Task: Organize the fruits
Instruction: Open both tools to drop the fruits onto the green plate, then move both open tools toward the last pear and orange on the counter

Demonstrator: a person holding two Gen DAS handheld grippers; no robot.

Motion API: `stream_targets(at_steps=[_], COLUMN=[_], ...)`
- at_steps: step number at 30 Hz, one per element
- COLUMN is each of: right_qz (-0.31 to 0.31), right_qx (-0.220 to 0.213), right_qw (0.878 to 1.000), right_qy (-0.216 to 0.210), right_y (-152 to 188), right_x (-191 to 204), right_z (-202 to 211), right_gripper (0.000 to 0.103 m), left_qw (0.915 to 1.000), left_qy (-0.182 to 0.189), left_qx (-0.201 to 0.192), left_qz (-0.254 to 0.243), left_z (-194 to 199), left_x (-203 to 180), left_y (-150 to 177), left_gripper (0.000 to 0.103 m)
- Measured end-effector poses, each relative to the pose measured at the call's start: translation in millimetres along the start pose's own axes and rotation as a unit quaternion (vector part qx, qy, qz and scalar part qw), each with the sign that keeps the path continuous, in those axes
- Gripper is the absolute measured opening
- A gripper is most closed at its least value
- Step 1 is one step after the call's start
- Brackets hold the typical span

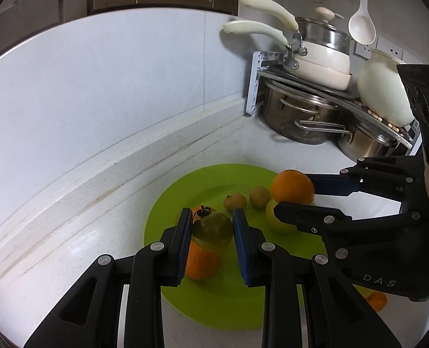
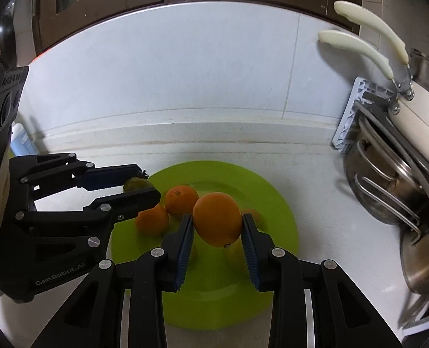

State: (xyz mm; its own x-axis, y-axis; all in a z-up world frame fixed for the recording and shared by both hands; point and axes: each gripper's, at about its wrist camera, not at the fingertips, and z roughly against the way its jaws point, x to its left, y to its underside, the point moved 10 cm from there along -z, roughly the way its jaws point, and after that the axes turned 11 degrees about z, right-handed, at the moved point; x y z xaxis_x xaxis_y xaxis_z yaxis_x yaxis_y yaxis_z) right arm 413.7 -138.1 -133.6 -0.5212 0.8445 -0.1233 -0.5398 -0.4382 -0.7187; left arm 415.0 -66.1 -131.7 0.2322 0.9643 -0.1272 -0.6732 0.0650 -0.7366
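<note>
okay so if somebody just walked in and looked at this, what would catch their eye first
Probably the bright green plate on the white counter, with two black grippers over it, each shut on a fruit. The right gripper clamps a large orange above the plate's middle, while the left gripper pinches a small green tomato near the plate's left side. A rack of stacked steel pots fills the right corner.

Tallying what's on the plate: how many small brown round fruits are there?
2. One small brown round fruit lies beside the other on the green plastic plate, towards its far side; more may be hidden.
</note>
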Motion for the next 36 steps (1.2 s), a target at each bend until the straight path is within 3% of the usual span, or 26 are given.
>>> stream_targets(at_steps=[7,17,30,33,36], right_qz=[-0.009,-0.014,-0.022,-0.03,-0.037], right_qx=[-0.003,-0.022,-0.071,-0.082,-0.092], right_qw=[1.0,1.0,0.996,0.994,0.992], right_qy=[-0.003,0.009,0.044,0.059,0.077], right_y=[-2,0,4,7,11], right_x=[-6,0,13,15,16], right_z=[-4,24,95,115,134], right_gripper=[0.035,0.035,0.038,0.045,0.047], left_qw=[1.0,0.9996,0.997,0.9959,0.9947], left_qy=[-0.003,-0.012,0.004,0.011,0.018], left_qx=[0.0,-0.025,-0.078,-0.089,-0.1], left_qz=[0.006,0.006,-0.003,-0.01,-0.018], left_z=[1,31,97,112,126], left_x=[3,4,-19,-28,-38], left_y=[-2,-5,-6,-3,0], left_gripper=[0.035,0.042,0.051,0.054,0.059])
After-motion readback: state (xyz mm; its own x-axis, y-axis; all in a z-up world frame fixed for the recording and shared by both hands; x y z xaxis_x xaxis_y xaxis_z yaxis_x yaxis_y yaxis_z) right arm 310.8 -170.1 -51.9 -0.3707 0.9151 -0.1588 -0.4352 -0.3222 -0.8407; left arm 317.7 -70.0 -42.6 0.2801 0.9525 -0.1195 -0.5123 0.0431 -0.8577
